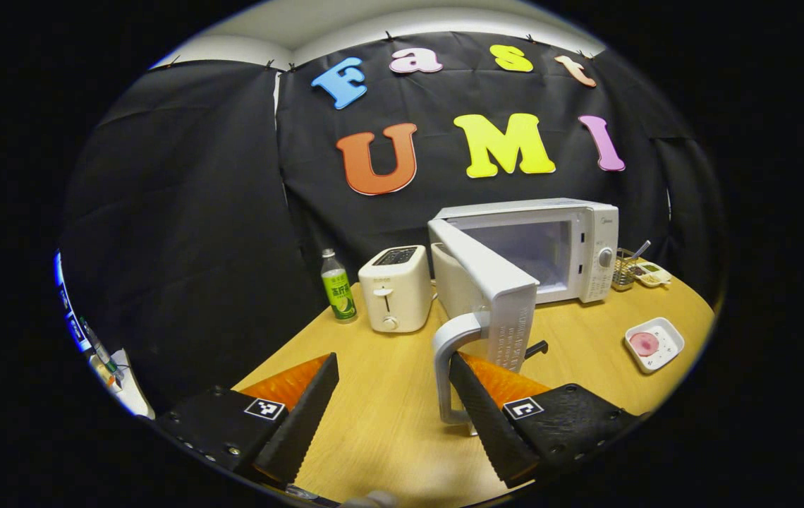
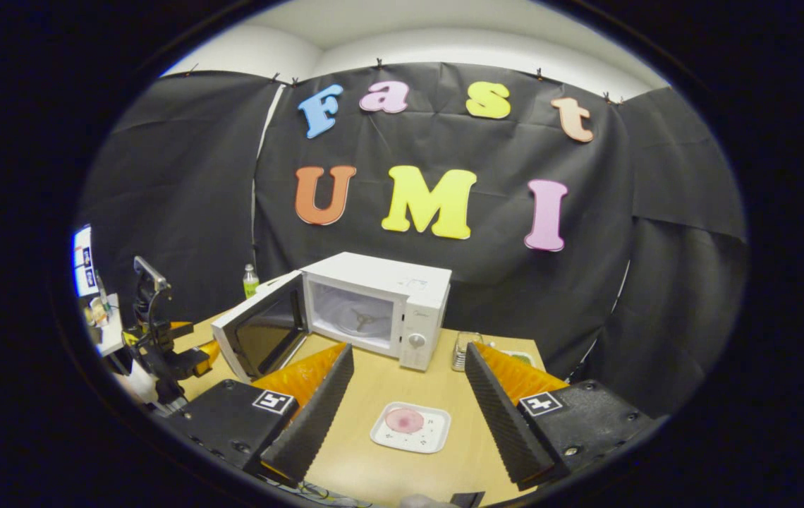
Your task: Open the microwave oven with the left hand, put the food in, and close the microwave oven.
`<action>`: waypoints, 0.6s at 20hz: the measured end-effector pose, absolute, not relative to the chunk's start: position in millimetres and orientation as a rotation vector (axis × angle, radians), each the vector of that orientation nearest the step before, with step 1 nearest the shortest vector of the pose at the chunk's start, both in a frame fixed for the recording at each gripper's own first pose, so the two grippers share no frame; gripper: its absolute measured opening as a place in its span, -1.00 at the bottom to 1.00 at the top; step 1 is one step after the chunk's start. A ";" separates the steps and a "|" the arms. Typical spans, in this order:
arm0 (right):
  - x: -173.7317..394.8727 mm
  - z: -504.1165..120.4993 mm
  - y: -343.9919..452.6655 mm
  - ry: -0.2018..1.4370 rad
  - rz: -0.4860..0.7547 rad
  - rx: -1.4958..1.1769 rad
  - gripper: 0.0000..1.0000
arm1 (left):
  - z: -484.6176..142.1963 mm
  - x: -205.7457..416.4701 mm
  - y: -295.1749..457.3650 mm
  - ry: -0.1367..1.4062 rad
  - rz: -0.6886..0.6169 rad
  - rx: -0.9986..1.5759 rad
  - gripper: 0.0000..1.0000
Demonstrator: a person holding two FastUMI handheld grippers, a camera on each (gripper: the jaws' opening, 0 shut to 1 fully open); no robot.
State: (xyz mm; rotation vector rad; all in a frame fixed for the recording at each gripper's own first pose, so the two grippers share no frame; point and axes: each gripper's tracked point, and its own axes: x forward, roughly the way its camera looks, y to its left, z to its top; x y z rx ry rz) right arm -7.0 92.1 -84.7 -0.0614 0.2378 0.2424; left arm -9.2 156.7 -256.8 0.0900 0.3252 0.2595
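Observation:
The white microwave (image 1: 571, 243) stands at the back of the wooden table with its door (image 1: 494, 282) swung wide open toward me. The door's curved handle (image 1: 442, 367) sits just inside my left gripper (image 1: 393, 363), close against its right finger; the jaws are open and not pressing on it. A white square plate with pink food (image 2: 410, 425) lies on the table in front of the microwave (image 2: 374, 300). My right gripper (image 2: 409, 353) hovers open above the plate, holding nothing. The plate (image 1: 654, 343) lies off to the right in the left gripper view.
A cream toaster (image 1: 395, 288) and a green bottle (image 1: 338, 286) stand left of the microwave. A wire holder with a spoon (image 1: 624, 271) and a small dish (image 1: 652, 274) sit to its right. The left gripper (image 2: 194, 339) is by the door's edge.

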 end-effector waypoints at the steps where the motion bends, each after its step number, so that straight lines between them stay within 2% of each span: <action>1: -2.5 -91.9 95.2 0.247 0.244 -0.057 1.00 | -256.8 -10.3 167.2 0.327 0.280 0.089 0.93; 6: 27.3 -140.7 87.0 0.329 0.208 -0.035 1.00 | -253.9 -22.1 227.8 0.339 0.399 0.084 0.93; 11: 55.0 -212.6 61.6 0.459 0.167 -0.020 1.00 | -241.8 -31.9 237.5 0.331 0.409 0.123 0.93; 12: 58.9 -229.6 57.8 0.494 0.170 -0.017 0.92 | -239.4 -31.6 234.2 0.331 0.406 0.124 0.93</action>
